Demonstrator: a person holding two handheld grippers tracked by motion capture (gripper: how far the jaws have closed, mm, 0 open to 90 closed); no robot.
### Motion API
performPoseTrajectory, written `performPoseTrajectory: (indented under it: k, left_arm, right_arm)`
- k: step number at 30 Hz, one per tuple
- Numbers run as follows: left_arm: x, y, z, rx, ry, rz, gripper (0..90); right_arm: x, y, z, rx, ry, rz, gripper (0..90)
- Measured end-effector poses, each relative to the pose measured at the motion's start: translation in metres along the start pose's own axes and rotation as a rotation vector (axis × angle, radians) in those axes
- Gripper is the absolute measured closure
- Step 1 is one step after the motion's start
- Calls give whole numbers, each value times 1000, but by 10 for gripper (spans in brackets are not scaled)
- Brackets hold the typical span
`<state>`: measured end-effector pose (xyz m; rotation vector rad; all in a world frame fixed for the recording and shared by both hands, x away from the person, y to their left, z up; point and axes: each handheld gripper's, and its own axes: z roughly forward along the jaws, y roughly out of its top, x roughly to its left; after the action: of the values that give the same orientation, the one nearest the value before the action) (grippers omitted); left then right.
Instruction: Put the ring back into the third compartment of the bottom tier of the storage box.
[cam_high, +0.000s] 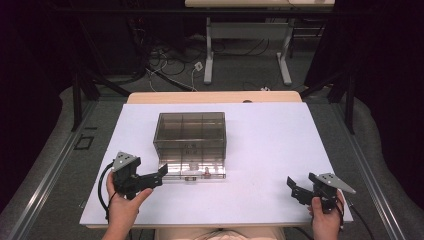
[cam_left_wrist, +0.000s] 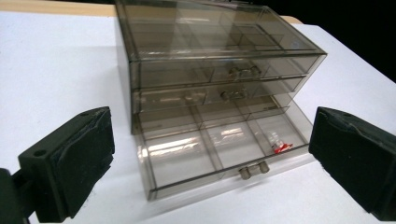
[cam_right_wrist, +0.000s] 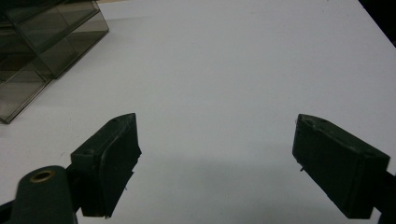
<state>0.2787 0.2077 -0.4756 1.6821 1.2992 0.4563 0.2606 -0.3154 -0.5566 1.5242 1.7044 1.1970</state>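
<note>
Smoky clear plastic makes up the drawer box (cam_high: 190, 134), which stands on the white counter (cam_high: 270, 150) near its middle, a little toward the left edge. Its bottom drawer (cam_left_wrist: 219, 154) is pulled out toward the near edge. Inside that drawer, in the right front part, lies a small red and clear thing (cam_left_wrist: 280, 146). The two drawers above it are pushed in.

The left claw (cam_high: 161, 173) sits just beside the left front corner of the open drawer. Its jaws are spread wide and nothing is between them. The right claw (cam_high: 292, 186) rests near the right end of the near edge, well apart from the box. Its jaws are spread wide too, with only bare counter between them.

I think the job is to push the drawer shut or to take the small thing out. Here is what could go wrong. The box looks light, so a push on the drawer could slide the whole box toward the far edge. A push on one corner could jam the drawer crooked. The little knob (cam_left_wrist: 254, 170) on the drawer front is small and smooth, so a claw could slip off it. A hard bump could make the small thing hop into another part.
</note>
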Motion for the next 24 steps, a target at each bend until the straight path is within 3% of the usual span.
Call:
performPoseTrajectory:
  k: [10,18,24]
  left_arm:
    - [20,-16,-8,14,43,-46,5]
    - [31,-25,-8,11,53,-82,6]
    - [37,-30,-5,16,73,-81,6]
  right_arm:
    - [0,0,0,-1,1,3,139]
    - [1,0,0,2,0,-1,139]
    - [1,0,0,4,4,-1,139]
